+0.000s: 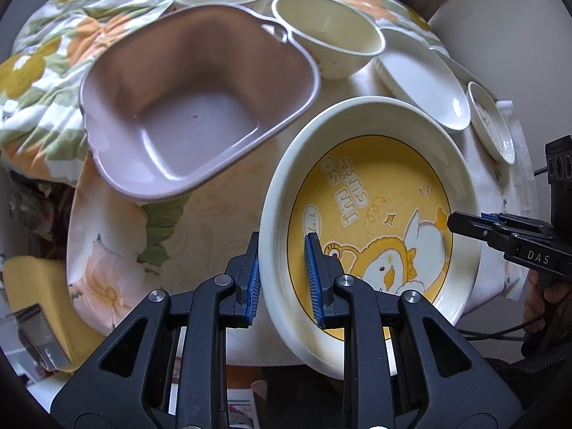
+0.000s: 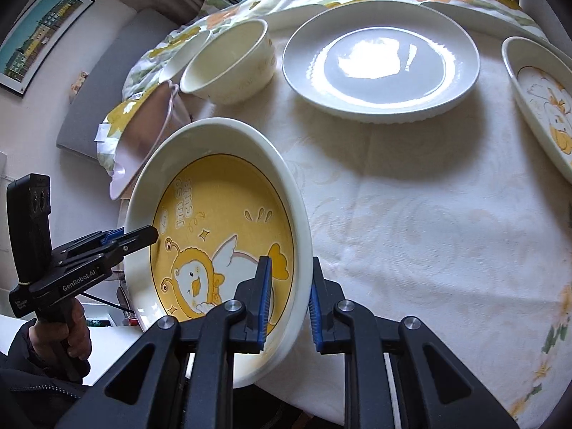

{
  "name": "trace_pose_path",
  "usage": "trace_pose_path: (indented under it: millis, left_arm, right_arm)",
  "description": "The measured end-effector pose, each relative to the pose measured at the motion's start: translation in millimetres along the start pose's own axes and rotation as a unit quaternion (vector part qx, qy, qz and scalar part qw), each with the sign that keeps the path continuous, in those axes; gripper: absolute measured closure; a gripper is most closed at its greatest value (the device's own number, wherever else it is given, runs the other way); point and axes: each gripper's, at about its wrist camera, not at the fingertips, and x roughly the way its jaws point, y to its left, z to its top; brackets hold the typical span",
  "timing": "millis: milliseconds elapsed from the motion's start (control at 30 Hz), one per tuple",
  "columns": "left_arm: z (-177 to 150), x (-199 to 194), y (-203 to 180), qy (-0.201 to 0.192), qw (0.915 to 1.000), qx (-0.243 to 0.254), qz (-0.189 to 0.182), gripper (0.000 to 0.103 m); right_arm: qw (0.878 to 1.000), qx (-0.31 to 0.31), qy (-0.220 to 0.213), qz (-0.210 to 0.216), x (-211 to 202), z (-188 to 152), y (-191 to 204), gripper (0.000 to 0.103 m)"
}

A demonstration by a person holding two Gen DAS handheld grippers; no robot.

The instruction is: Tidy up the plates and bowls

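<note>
Between 2 hand-held grippers, 1 plate

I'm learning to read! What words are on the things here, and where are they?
"im so cute": on the yellow plate.
"DAS": on the right gripper.
"GenRobot.AI": on the left gripper.
Small speech bubble on the plate: too small to read.
Small white label on the left gripper's handle: too blurred to read.

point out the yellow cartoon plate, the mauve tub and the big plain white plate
yellow cartoon plate [image 1: 375,193]: left wrist view, on the yellow printed base.
mauve tub [image 1: 186,107]: left wrist view, on the inner floor.
big plain white plate [image 2: 380,59]: right wrist view, on the glossy centre.
</note>
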Motion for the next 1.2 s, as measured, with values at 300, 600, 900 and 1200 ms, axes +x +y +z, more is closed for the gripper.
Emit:
trace_pose_path:
  millis: [300, 600, 900, 1200]
  left_arm:
    - [0, 16, 10, 0.005, 0.9997, 0.020, -0.010, 0.084]
    - [-1, 17, -1, 0.003, 0.9991, 0.042, 0.008, 0.084]
    - [1, 18, -5, 0.001, 0.9991, 0.040, 0.014, 0.080]
    - [-7, 20, -19, -0.014, 0.9980, 0.052, 0.034, 0.023]
  right_arm:
    - [1.000, 0.001, -0.007, -0.018, 13, -3, -1, 0.085]
    - [0.999, -0.017, -0.004, -0.044, 14, -2, 6, 0.085]
    - [0.998, -0.026, -0.007, -0.063, 19, -2, 14, 0.081]
    - [0.997, -0.037, -0.025, -0.062, 22, -6, 24, 0.050]
